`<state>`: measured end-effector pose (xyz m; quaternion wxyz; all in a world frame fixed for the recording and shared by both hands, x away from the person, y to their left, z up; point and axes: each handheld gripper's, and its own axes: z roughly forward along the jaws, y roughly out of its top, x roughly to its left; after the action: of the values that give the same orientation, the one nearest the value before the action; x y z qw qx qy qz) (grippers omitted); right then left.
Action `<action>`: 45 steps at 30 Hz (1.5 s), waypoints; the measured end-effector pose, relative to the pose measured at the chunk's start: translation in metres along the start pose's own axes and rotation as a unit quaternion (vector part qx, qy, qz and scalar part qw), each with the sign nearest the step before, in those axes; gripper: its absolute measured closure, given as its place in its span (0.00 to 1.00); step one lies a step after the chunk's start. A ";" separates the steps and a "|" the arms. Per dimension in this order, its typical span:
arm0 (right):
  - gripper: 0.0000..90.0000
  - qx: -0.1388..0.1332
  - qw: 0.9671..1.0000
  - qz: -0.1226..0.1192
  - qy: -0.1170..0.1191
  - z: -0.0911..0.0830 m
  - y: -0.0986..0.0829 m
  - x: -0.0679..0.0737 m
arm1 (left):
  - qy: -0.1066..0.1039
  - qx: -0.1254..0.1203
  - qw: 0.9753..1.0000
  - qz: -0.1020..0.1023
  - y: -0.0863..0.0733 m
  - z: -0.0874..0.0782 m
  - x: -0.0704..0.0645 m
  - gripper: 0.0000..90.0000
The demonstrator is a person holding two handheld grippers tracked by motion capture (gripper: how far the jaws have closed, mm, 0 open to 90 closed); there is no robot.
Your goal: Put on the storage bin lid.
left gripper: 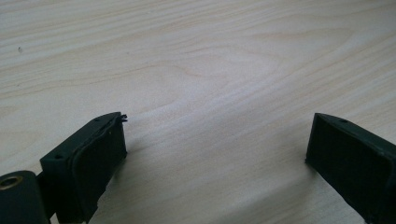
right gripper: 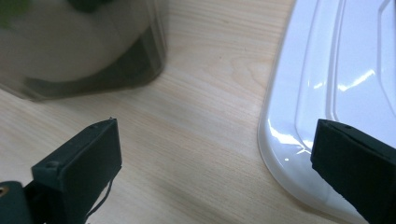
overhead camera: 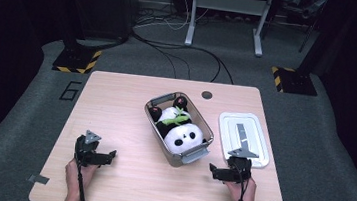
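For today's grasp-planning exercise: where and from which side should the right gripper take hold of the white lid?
Probably its near rim. The white lid lies flat on the table, so only the thin edge offers purchase. The right gripper, open, already straddles that corner; come in low from the person's side.

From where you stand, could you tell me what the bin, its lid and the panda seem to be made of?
Bin: clear, apparently rigid plastic; the toy shows through its wall. Lid: glossy white plastic with sharp highlights. Panda: soft plush fabric, probably.

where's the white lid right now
In the high view the white lid lies flat on the table's right side, just right of the clear bin holding the panda plush, with the right tool at its near edge.
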<state>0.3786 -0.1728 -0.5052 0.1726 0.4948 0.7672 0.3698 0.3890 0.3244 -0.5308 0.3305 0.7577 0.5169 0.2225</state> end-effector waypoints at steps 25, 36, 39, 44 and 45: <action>0.46 0.045 0.991 0.042 -0.119 0.040 0.058 -0.095 | -0.004 0.001 1.000 0.006 0.001 0.000 -0.001 0.05; 0.72 0.033 0.990 0.060 -0.124 0.041 0.053 -0.102 | -0.005 -0.002 1.000 0.006 0.001 0.000 -0.001 0.07; 0.74 0.037 0.990 0.059 -0.125 0.040 0.054 -0.103 | -0.005 -0.002 1.000 0.006 0.001 0.000 -0.001 0.07; 0.74 0.034 0.992 0.062 -0.108 0.039 0.055 -0.102 | -0.003 -0.003 1.000 0.005 0.001 0.000 -0.001 0.07; 0.74 0.039 0.992 0.061 -0.107 0.038 0.055 -0.101 | -0.002 -0.003 1.000 0.005 0.001 0.000 -0.001 0.08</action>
<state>0.4834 -0.2339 -0.5001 0.2118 0.5837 0.7265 0.2943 0.3890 0.3234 -0.5304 0.3328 0.7599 0.5116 0.2238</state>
